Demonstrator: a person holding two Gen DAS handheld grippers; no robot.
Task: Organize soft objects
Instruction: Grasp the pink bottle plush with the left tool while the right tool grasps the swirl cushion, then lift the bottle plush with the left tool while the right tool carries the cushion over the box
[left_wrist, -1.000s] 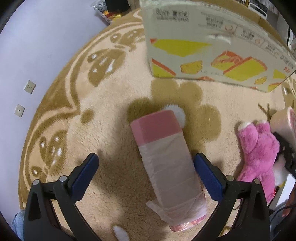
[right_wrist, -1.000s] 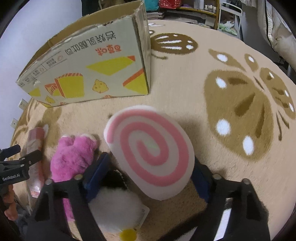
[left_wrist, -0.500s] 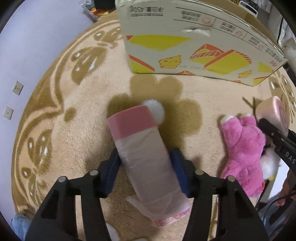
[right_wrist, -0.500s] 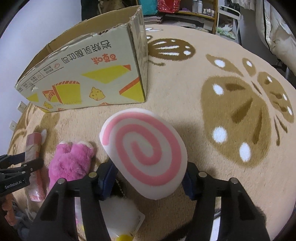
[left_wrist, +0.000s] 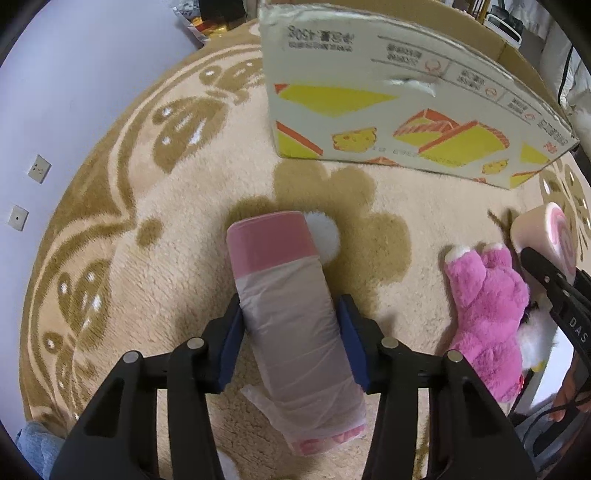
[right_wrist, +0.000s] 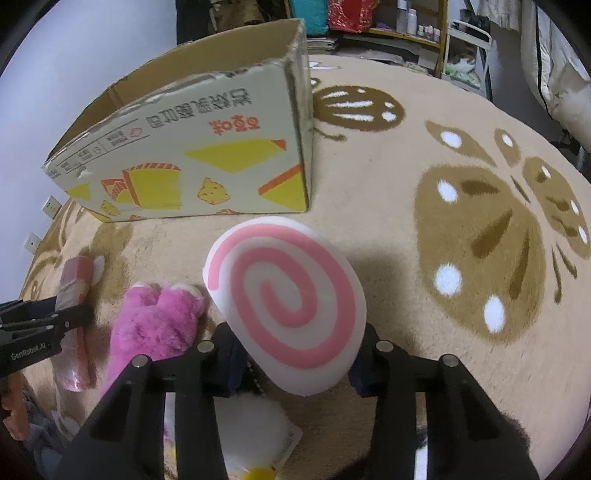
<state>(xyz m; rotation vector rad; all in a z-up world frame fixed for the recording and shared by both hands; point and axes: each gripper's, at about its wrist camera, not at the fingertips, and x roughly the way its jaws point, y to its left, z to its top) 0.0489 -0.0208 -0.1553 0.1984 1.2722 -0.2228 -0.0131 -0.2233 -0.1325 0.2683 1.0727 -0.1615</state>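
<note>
My left gripper (left_wrist: 290, 321) is shut on a long pink plush roll wrapped in clear plastic (left_wrist: 291, 317), held just above the rug; it also shows in the right wrist view (right_wrist: 72, 295). My right gripper (right_wrist: 295, 350) is shut on a white cushion with a pink spiral (right_wrist: 284, 302), lifted off the rug; its edge shows in the left wrist view (left_wrist: 546, 236). A pink plush toy (left_wrist: 487, 295) lies on the rug between the two grippers, also seen in the right wrist view (right_wrist: 155, 317). An open cardboard box (right_wrist: 192, 158) stands ahead, also in the left wrist view (left_wrist: 406, 103).
A beige rug with brown butterfly patterns (right_wrist: 461, 229) covers the floor. A white fluffy ball (left_wrist: 323, 236) lies beside the roll. A white plush with a yellow part (right_wrist: 243, 435) lies under my right gripper. Shelves (right_wrist: 406, 22) stand behind the rug. A wall with sockets (left_wrist: 38, 168) is at left.
My left gripper has closed on the wrapped pink roll. My right gripper has tightened on the spiral cushion and raised it. The box has come nearer in both views.
</note>
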